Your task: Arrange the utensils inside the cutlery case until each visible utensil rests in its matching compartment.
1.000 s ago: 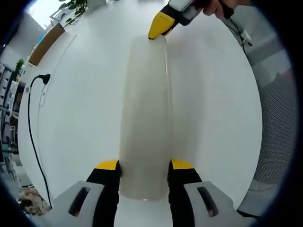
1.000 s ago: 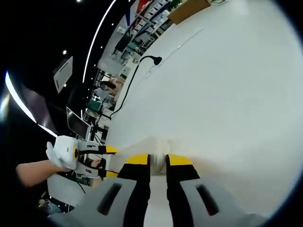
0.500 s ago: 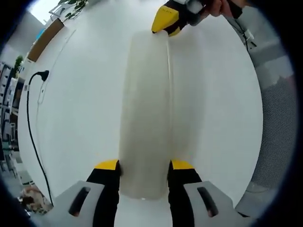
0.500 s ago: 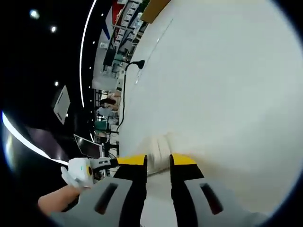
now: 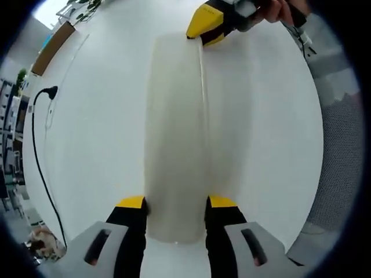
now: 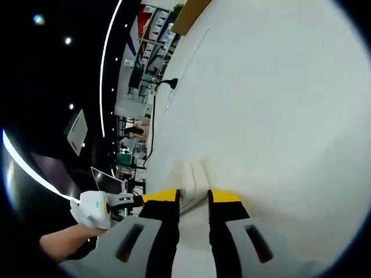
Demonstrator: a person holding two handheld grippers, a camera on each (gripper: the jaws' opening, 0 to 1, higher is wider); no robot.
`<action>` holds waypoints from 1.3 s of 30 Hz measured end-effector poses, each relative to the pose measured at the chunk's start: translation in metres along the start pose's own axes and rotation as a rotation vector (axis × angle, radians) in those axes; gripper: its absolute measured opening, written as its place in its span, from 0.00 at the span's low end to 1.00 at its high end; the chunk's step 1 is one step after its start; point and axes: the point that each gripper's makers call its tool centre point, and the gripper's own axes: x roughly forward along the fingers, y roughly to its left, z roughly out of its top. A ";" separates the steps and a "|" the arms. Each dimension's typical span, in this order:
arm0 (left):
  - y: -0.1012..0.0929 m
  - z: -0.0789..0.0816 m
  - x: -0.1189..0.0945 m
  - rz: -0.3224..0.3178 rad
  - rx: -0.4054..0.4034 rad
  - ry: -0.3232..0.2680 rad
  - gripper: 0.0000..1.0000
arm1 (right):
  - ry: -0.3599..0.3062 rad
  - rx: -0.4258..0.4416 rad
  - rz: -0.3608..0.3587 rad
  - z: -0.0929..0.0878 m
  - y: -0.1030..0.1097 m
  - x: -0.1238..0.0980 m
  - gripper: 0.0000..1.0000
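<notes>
my left gripper [image 5: 175, 202] clamps the cutlery case [image 5: 175, 133]; right gripper [image 5: 204, 24] pinches its 12 o'clock end.

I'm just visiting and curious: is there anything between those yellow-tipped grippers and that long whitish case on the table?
Nothing visible. The left gripper already has its jaws on either side of the near end of the cutlery case, and the right gripper is at its far end. Around the case lies only bare white table.

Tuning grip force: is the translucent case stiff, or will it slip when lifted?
The case looks like rigid, smooth plastic: probably stiff but slippery. The left gripper clamps one end, the right gripper the other, so it likely won't sag. It looks light.
</notes>
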 end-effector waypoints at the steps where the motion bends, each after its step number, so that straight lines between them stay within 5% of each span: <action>1: -0.001 0.000 0.000 0.001 0.011 0.003 0.40 | -0.012 -0.014 -0.004 0.001 -0.001 0.001 0.15; 5: -0.002 0.003 0.000 0.011 0.053 0.013 0.39 | -0.068 0.019 0.017 0.002 0.000 0.003 0.11; 6: -0.003 0.003 0.001 0.006 0.037 0.018 0.39 | -0.011 0.058 0.027 -0.011 0.002 0.001 0.11; 9: -0.004 0.002 0.000 0.003 0.046 0.030 0.39 | -0.046 -0.008 0.023 -0.005 0.001 0.005 0.10; 14: -0.004 0.002 0.001 0.000 0.054 0.047 0.40 | -0.042 0.008 0.028 -0.015 0.011 0.002 0.10; 15: -0.004 0.002 0.002 0.001 0.052 0.045 0.40 | -0.040 -0.024 -0.003 -0.015 0.011 0.001 0.11; 17: -0.003 0.001 0.001 0.010 0.063 0.027 0.40 | -0.014 -0.285 -0.071 -0.011 0.012 -0.005 0.13; 22: -0.010 0.000 -0.003 0.008 0.135 -0.085 0.40 | 0.091 -0.303 -0.114 -0.030 0.013 -0.022 0.14; 26: -0.024 -0.005 -0.004 -0.005 0.190 -0.104 0.40 | 0.143 -0.321 -0.127 -0.047 0.008 -0.028 0.20; 27: -0.025 -0.006 -0.003 -0.004 0.171 -0.099 0.41 | 0.122 -0.367 -0.125 -0.044 0.006 -0.030 0.20; 29: -0.026 -0.008 -0.004 -0.004 0.145 -0.092 0.41 | 0.080 -0.273 -0.141 -0.038 0.005 -0.029 0.19; 34: -0.029 -0.009 -0.005 -0.028 0.059 -0.164 0.42 | 0.116 -0.334 -0.141 -0.041 0.005 -0.025 0.19; 36: -0.029 -0.008 -0.007 -0.035 -0.067 -0.215 0.42 | 0.121 -0.321 -0.139 -0.040 0.005 -0.024 0.19; 39: -0.029 -0.013 -0.012 -0.087 -0.365 -0.272 0.49 | 0.142 -0.344 -0.136 -0.040 0.005 -0.020 0.19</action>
